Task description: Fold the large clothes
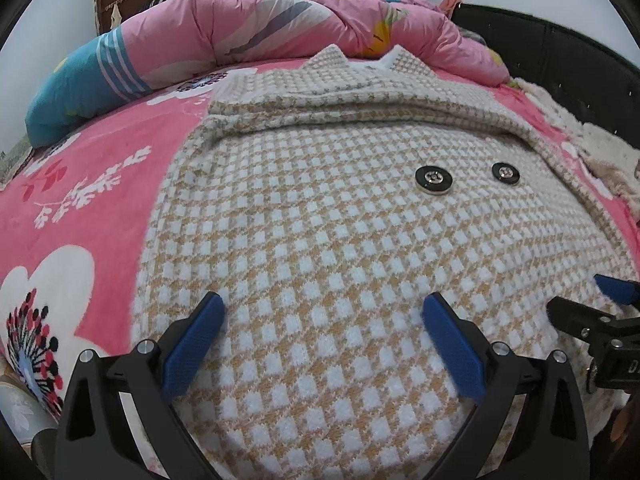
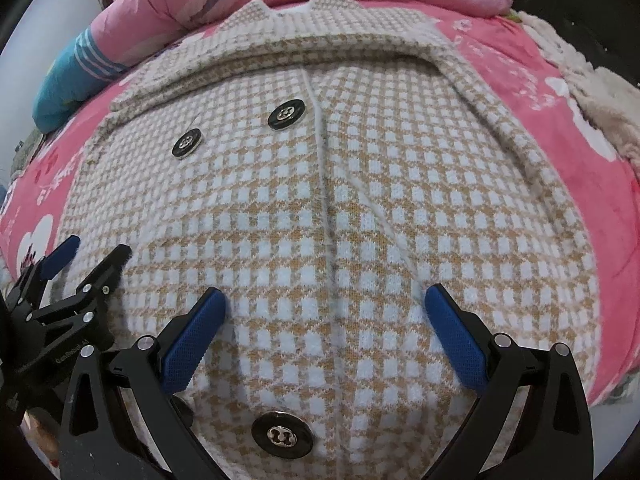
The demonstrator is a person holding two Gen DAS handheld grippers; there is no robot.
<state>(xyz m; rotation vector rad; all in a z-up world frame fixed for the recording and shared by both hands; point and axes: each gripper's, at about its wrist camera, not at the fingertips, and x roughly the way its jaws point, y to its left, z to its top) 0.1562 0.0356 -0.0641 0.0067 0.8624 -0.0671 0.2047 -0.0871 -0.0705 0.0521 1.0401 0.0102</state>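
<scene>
We are holding the left gripper (image 1: 322, 312) low over the near end of a tan-and-white checked coat (image 1: 320, 220), its blue pads spread wide with nothing between them, the knit filling the gap. We are holding the right gripper (image 2: 325, 307) the same way just beside it, jaws standing wide and empty over the coat's front seam (image 2: 320, 152); each wrist camera is catching the other gripper at its edge. Directly under the right gripper a large black button (image 2: 282, 435) is sitting on the near cloth.

The coat is lying flat on a pink floral bedspread (image 1: 80, 208), its long axis running straight away from us, hem end nearest, collar end farthest. Two more black buttons (image 1: 433, 179) are sitting side by side partway up the front, left of the seam in the right wrist view. Beyond them a folded band of the same cloth, which we are taking for a sleeve, is lying across the chest. The collar points (image 1: 332, 54) are sticking up at the far end, pointing toward a rumpled pink quilt (image 1: 280, 20). A blue striped pillow (image 1: 80, 80) is resting at far left, and a black headboard (image 1: 560, 56) is curving along the far right.
</scene>
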